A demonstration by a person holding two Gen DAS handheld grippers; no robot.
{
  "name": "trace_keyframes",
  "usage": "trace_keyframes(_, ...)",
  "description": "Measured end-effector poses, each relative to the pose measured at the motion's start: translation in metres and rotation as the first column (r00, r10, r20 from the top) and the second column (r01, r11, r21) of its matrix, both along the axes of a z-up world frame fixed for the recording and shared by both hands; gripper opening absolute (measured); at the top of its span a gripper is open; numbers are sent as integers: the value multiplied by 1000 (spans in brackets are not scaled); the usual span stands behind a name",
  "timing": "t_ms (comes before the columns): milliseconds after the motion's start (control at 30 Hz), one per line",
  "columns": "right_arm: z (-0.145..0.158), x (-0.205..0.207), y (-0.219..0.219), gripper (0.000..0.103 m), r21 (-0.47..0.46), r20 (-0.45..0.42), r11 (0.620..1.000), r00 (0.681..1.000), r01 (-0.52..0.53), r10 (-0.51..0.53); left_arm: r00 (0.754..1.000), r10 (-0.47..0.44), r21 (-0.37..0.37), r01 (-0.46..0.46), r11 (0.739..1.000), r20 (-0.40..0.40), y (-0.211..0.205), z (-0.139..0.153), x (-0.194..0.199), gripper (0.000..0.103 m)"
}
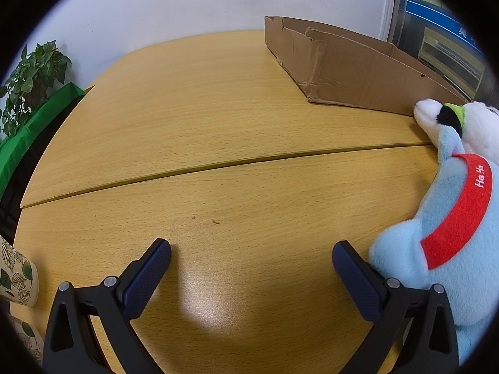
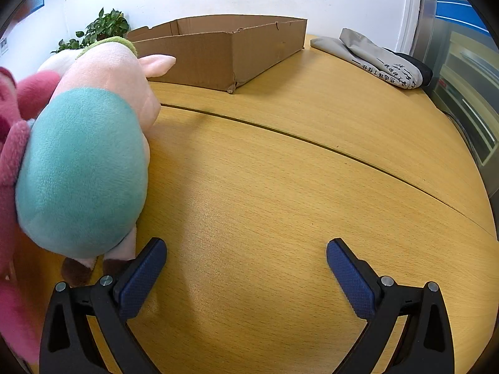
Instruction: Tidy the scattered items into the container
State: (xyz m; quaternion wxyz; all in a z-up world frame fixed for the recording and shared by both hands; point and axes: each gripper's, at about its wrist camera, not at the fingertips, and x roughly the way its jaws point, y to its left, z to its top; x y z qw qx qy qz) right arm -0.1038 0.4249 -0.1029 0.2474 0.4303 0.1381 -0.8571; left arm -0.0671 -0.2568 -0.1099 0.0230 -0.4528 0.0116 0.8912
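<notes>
The left gripper [image 1: 251,251] is hovering with its blue-padded jaws standing wide apart and nothing between them, only bare tabletop showing in the gap. Its right finger is sitting just beside, perhaps touching, the light blue plush toy with a red "Ha Ha" collar [image 1: 452,243], which is lying at the right edge of the left wrist view with a white plush toy [image 1: 480,127] behind it.

The right gripper [image 2: 246,249] is likewise holding its jaws spread and empty. Its left finger is resting close by the brown feet of the pink plush pig in a teal garment [image 2: 90,162], which is standing on the near left; a fuzzy dark pink plush [image 2: 12,155] is pressing against the pig from the left.

The curved light-wood table [image 2: 280,187] is made of two sections, a thin seam running across it. At its far side the shallow brown cardboard box [image 2: 224,53] is sitting open, its torn rim facing up, well apart from both grippers. A folded grey cloth with printed characters [image 2: 380,59] is lying far right. A green leafy plant [image 1: 34,74] is standing against the white wall, and a leaf-patterned paper cup [image 1: 17,277] is showing at the near left.
</notes>
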Motion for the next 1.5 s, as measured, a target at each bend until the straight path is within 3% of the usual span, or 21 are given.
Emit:
trace_keyframes(733, 0, -1, 0, 103, 0, 0, 1000, 1000, 1, -1, 1000, -3, 1, 3, 1000, 2, -4, -7, -7, 103)
trace_keyframes(933, 1, -1, -1, 103, 0, 0, 1000, 1000, 1, -1, 996, 89, 1, -89, 996, 2, -9, -6, -13, 103)
trace_keyframes(1500, 0, -1, -1, 103, 1, 0, 1000, 1000, 1, -1, 996, 94, 0, -94, 996, 3, -9, -6, -13, 103)
